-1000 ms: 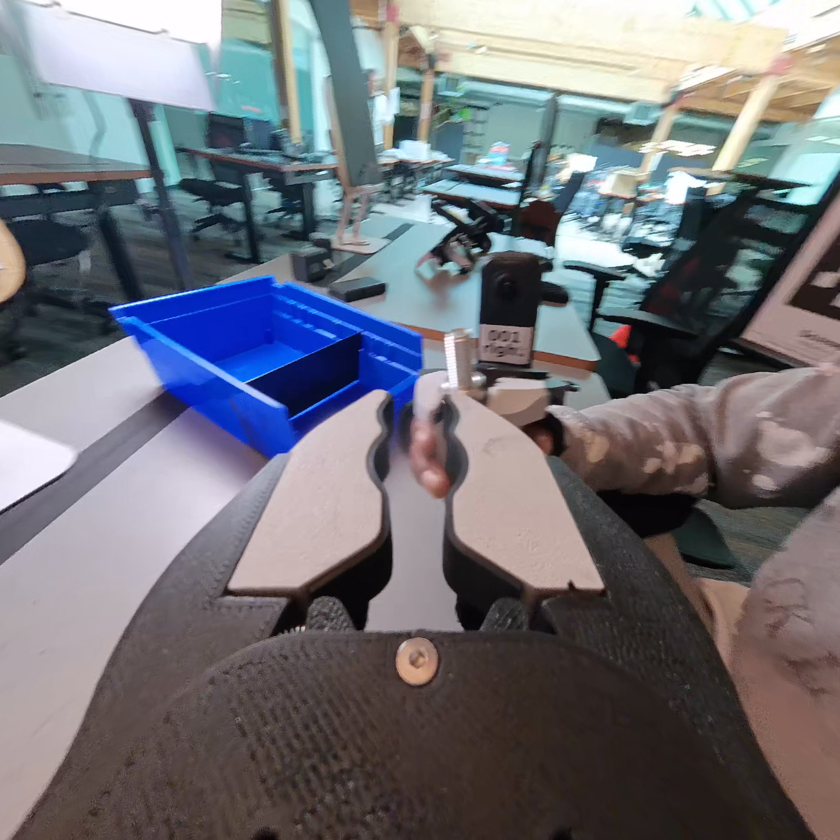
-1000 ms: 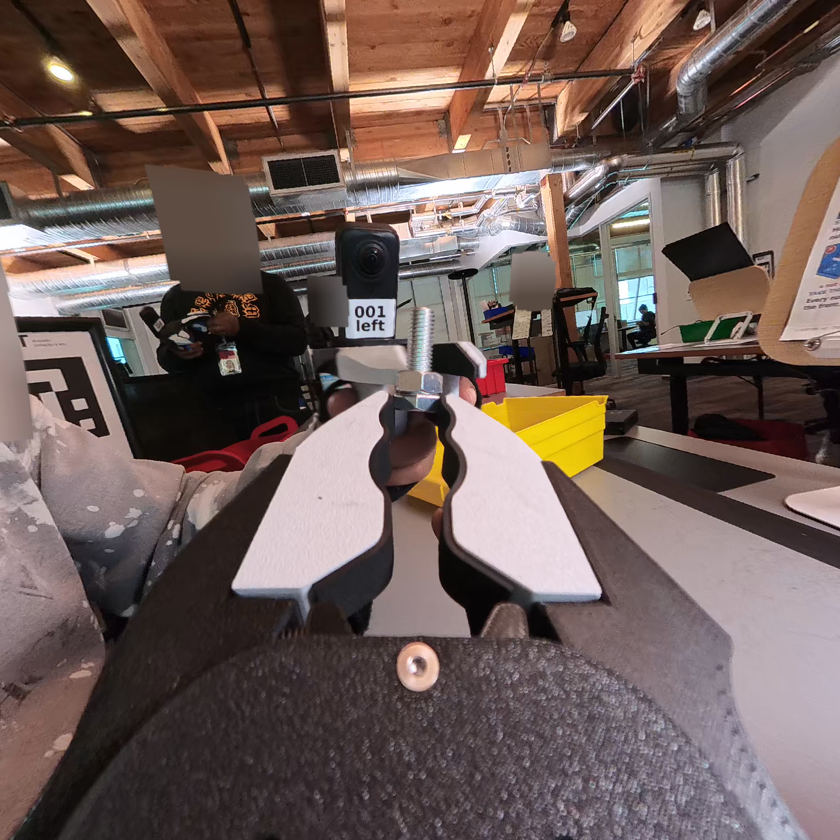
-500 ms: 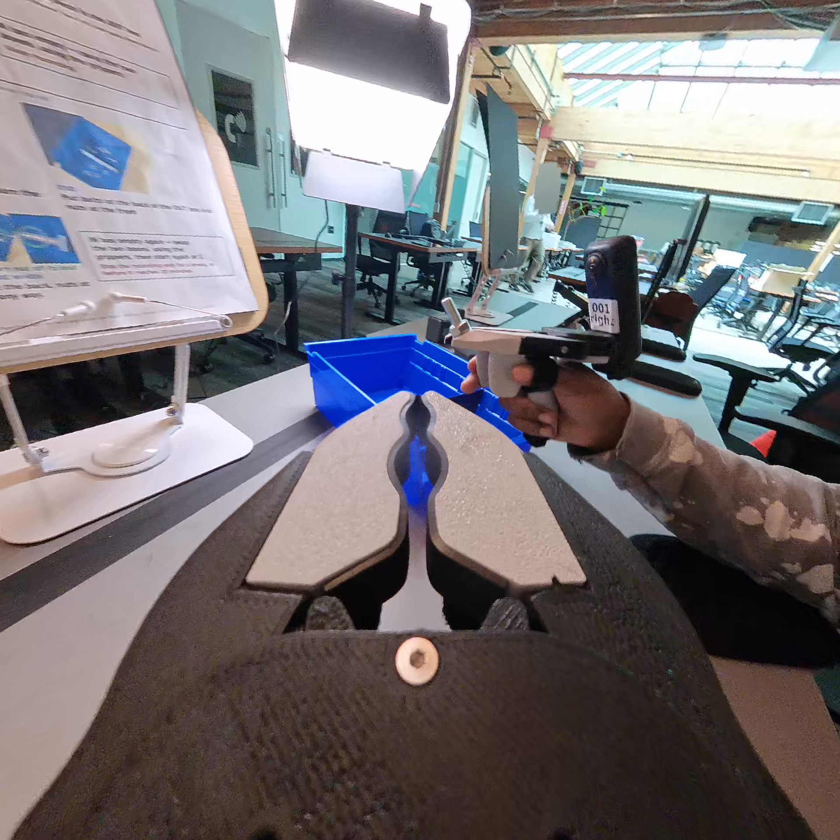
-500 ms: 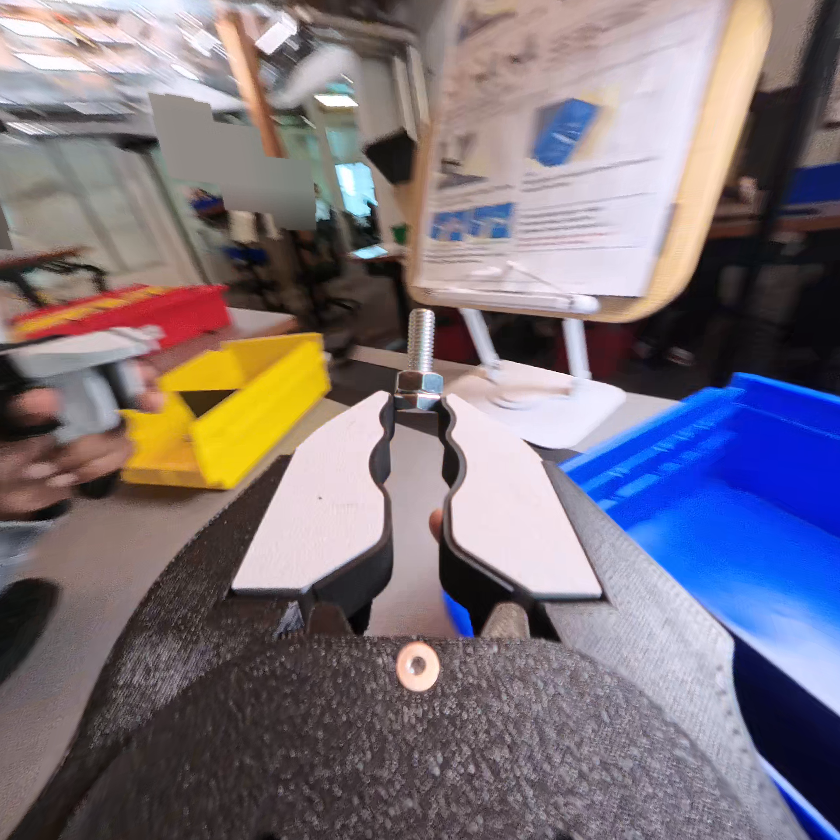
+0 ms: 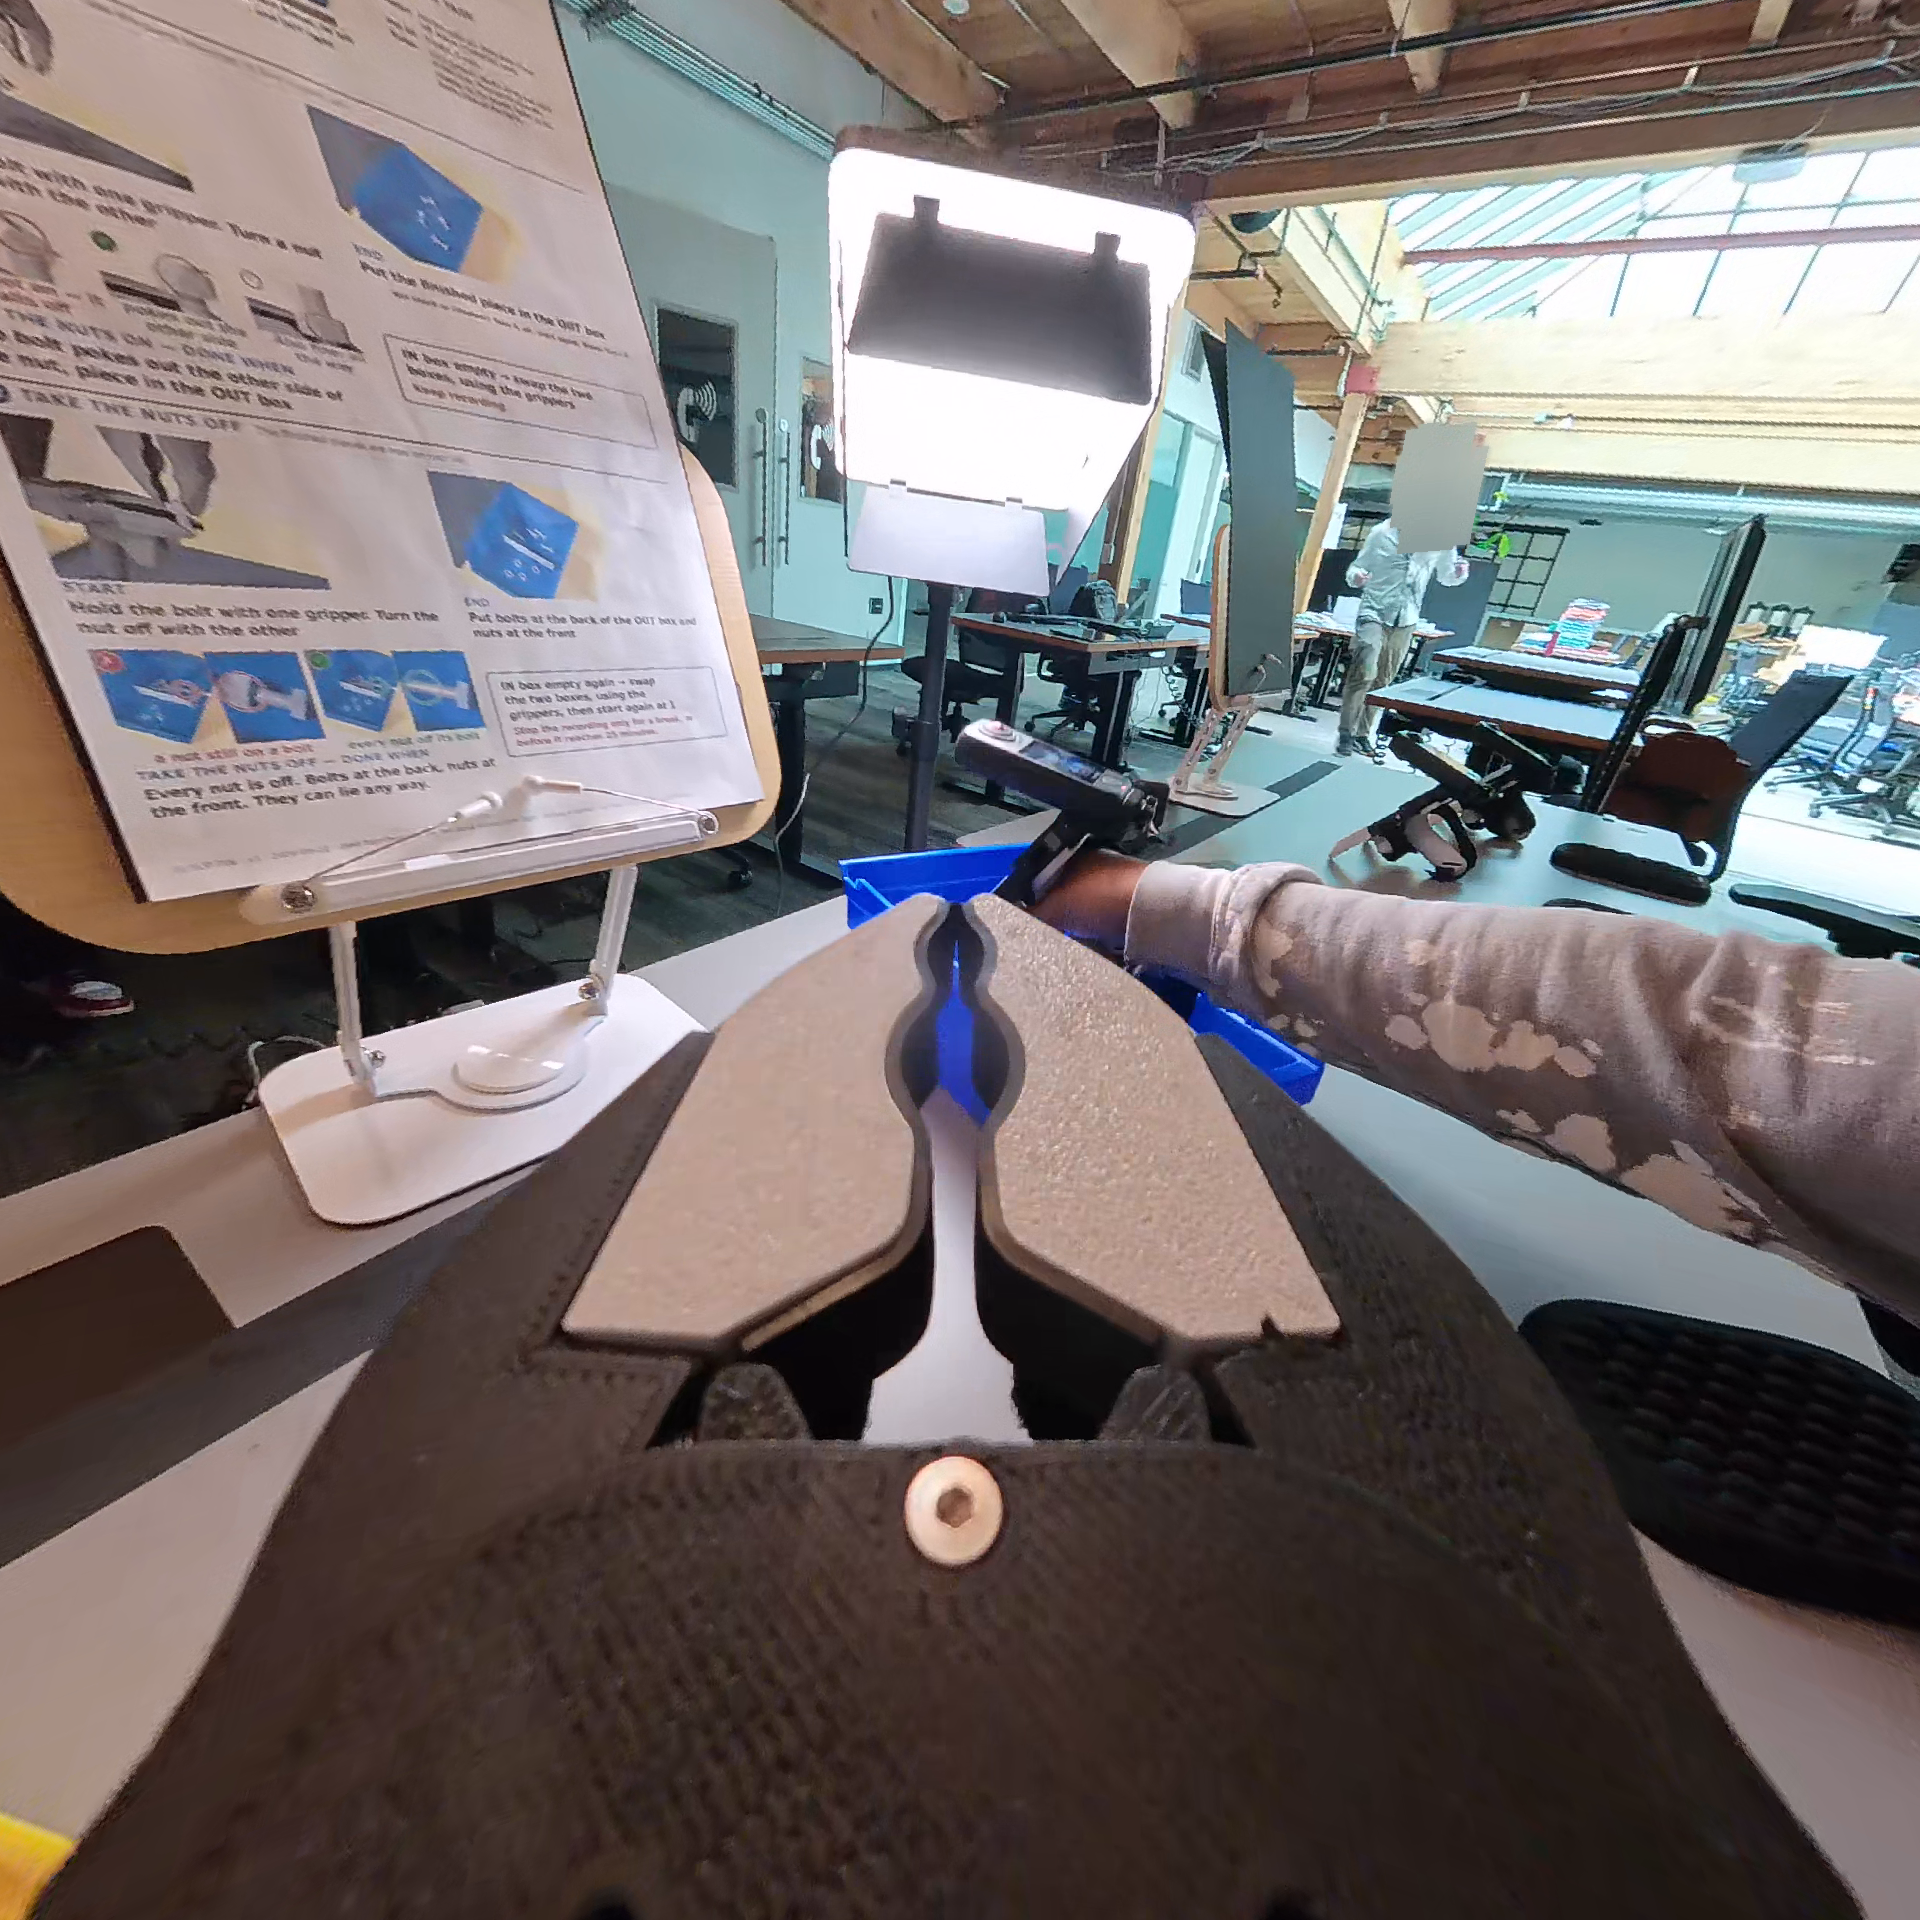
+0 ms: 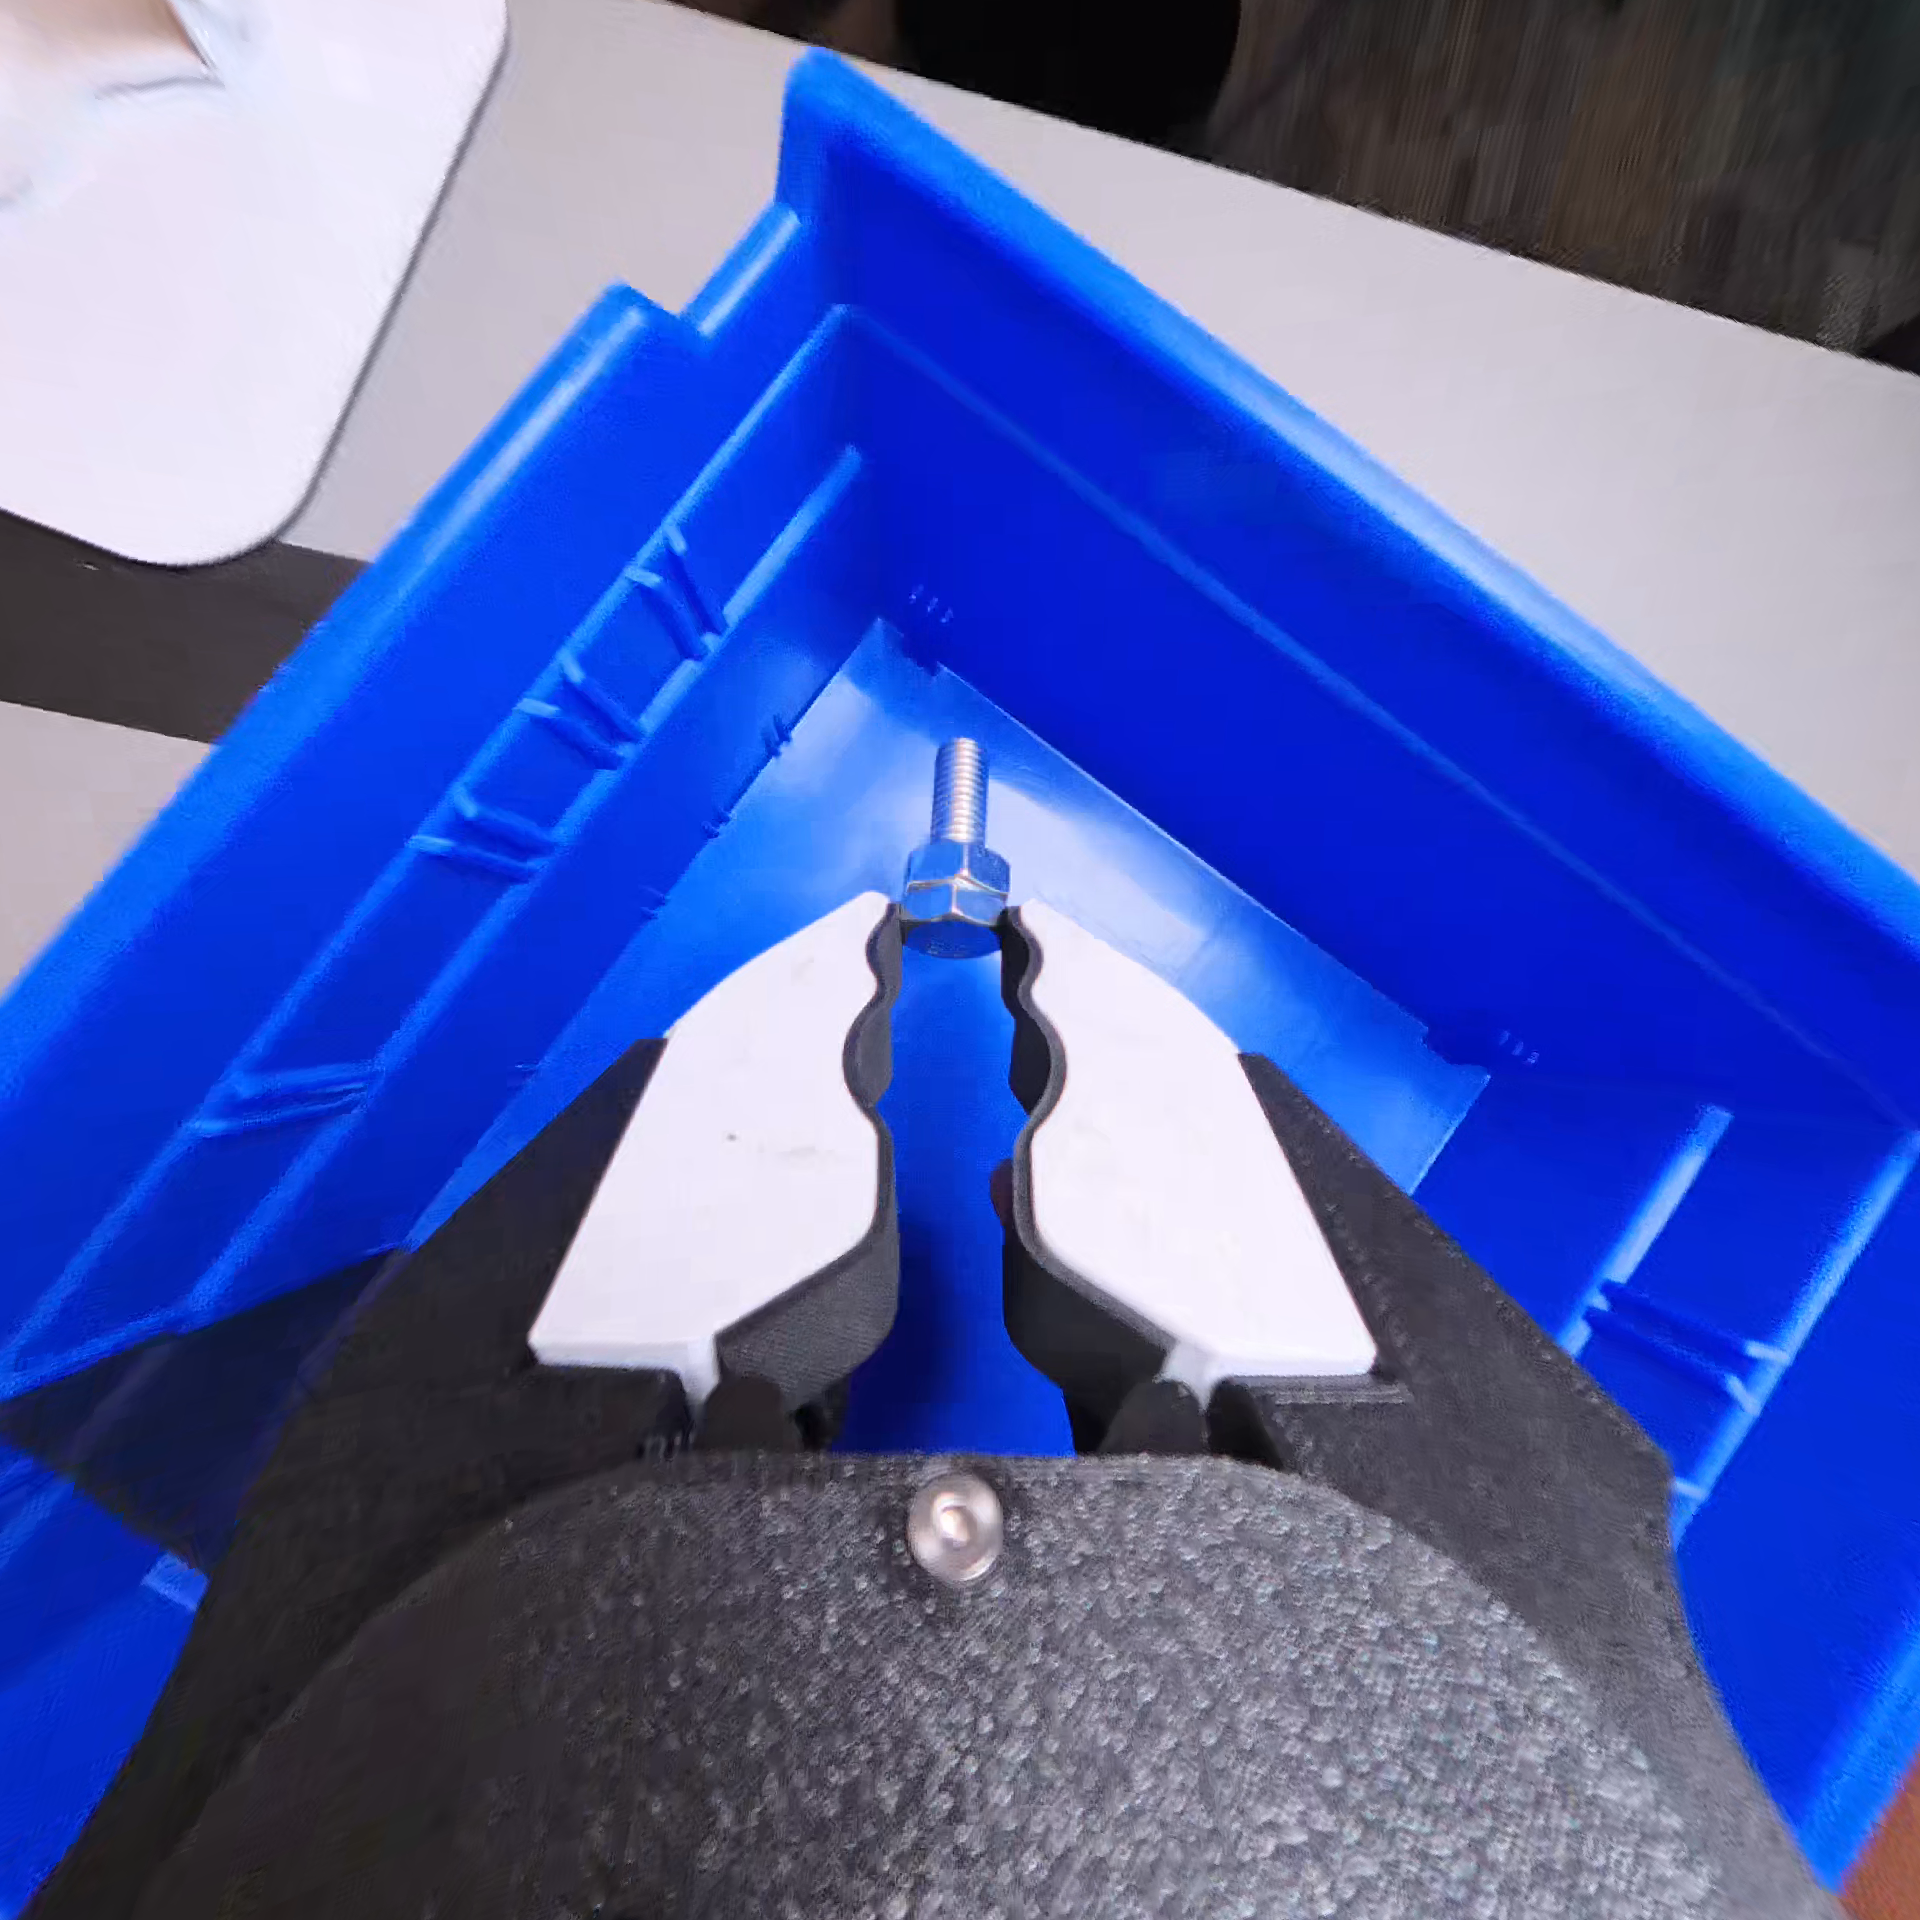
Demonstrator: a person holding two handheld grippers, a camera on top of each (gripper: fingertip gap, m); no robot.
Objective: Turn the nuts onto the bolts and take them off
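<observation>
Since a second ago: both my grippers were up face to face on the bolt; now they're apart and my right one has swung down over the bin.
Left gripper (image 5: pixel 958 914): closed on nothing, fingers pinched together, parked above the table (image 5: pixel 1455 1226) so it's out of the way.
Instruction board (image 5: pixel 343 436): on its white stand at the left, just beside the bin.
Blue bin (image 6: pixel 1195 436): right gripper points down into a back corner, I'd guess to drop the finished piece there.
Right gripper (image 6: pixel 954 920): clamped on the bolt (image 6: pixel 961 795) by its head, threads pointing away from me toward the bin floor.
Nut (image 6: pixel 956 871): sits on the shank right against the head, so threading looks done.
Next, I reckon: let go low so it doesn't bounce.
</observation>
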